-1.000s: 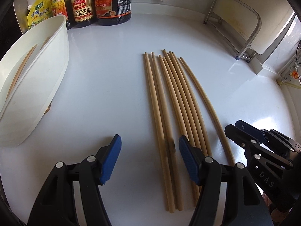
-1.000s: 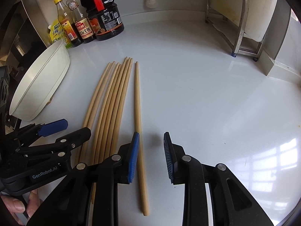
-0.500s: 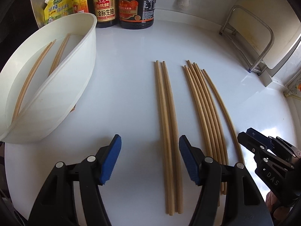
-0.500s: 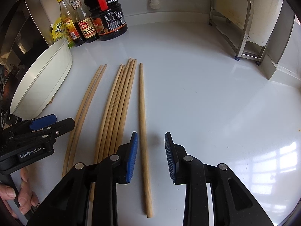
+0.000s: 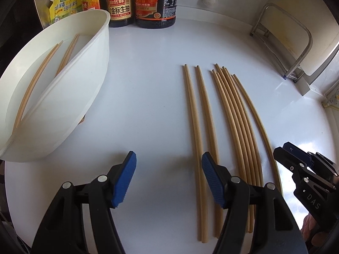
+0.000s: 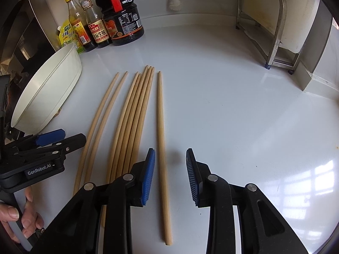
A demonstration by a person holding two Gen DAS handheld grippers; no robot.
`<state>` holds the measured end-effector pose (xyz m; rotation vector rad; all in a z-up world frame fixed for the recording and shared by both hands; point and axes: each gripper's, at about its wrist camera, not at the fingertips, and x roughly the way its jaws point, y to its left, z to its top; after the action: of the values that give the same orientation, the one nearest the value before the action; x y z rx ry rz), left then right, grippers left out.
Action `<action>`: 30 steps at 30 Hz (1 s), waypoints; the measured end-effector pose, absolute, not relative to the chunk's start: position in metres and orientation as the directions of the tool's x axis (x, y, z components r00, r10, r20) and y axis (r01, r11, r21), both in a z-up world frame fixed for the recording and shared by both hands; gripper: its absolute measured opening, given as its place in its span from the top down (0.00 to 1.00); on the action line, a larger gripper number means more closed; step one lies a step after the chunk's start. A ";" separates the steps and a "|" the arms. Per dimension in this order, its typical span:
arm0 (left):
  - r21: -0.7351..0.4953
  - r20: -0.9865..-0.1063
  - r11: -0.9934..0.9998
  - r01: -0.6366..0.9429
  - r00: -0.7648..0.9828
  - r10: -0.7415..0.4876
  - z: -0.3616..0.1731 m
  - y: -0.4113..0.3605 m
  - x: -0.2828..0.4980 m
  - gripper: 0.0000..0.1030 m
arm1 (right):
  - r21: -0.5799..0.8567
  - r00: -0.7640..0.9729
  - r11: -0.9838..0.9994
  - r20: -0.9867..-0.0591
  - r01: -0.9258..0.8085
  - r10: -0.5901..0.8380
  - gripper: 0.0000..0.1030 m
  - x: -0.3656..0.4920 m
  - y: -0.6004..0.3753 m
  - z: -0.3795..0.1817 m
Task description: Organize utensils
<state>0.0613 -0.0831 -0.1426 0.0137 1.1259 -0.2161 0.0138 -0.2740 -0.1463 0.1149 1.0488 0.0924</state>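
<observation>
Left gripper (image 5: 167, 175): jaws standing wide apart, gripping nothing; only bare white countertop (image 5: 148, 110) is lying between the blue pads.
- A pair of chopsticks (image 5: 196, 139) is lying just outside its right jaw, running away from the camera; the nearer stick is passing under that jaw's tip.
- A bundle of five chopsticks (image 5: 237, 127) is lying farther right of the jaws, sticks touching one another.
- A white bowl (image 5: 93, 80) is sitting ahead and to the left of the jaws, tilted, with two chopsticks in the bowl (image 5: 46, 74) resting inside.

Right gripper (image 6: 170, 171): jaws standing partly open, narrower than the left's, clamping nothing.
- A single chopstick (image 6: 162, 148) is lying in the gap, close to the left pad; contact cannot be told.
- The bundle is lying just left of the left jaw; the pair beyond it.
- The left gripper is showing at far left, a hand (image 6: 14, 216) wrapping its handle.

Sauce bottles (image 6: 110, 21) and a metal rack (image 6: 273, 29) are standing far ahead of both jaws.
</observation>
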 end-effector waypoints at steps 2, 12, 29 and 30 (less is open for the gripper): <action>-0.100 -0.897 0.978 0.182 0.409 -0.168 -0.143 -0.085 0.060 0.39 | 0.139 0.495 0.990 -0.859 -0.022 0.131 0.72 0.014 -0.274 -0.146; -0.056 -0.899 0.980 0.189 0.418 -0.132 -0.147 -0.093 0.063 0.37 | 0.136 0.498 0.990 -0.857 -0.023 0.130 0.72 0.013 -0.273 -0.146; -0.003 -0.900 0.985 0.175 0.429 -0.078 -0.149 -0.097 0.070 0.28 | 0.041 0.486 0.997 -0.871 -0.063 0.066 0.71 0.020 -0.261 -0.155; -0.003 -0.899 0.985 0.175 0.430 -0.080 -0.149 -0.097 0.069 0.30 | 0.025 0.490 0.997 -0.870 -0.070 0.056 0.71 0.020 -0.259 -0.156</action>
<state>0.0691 -0.0972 -0.1487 0.0952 1.1157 -0.1591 0.0202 -0.2586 -0.1558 -0.0146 1.0562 0.0760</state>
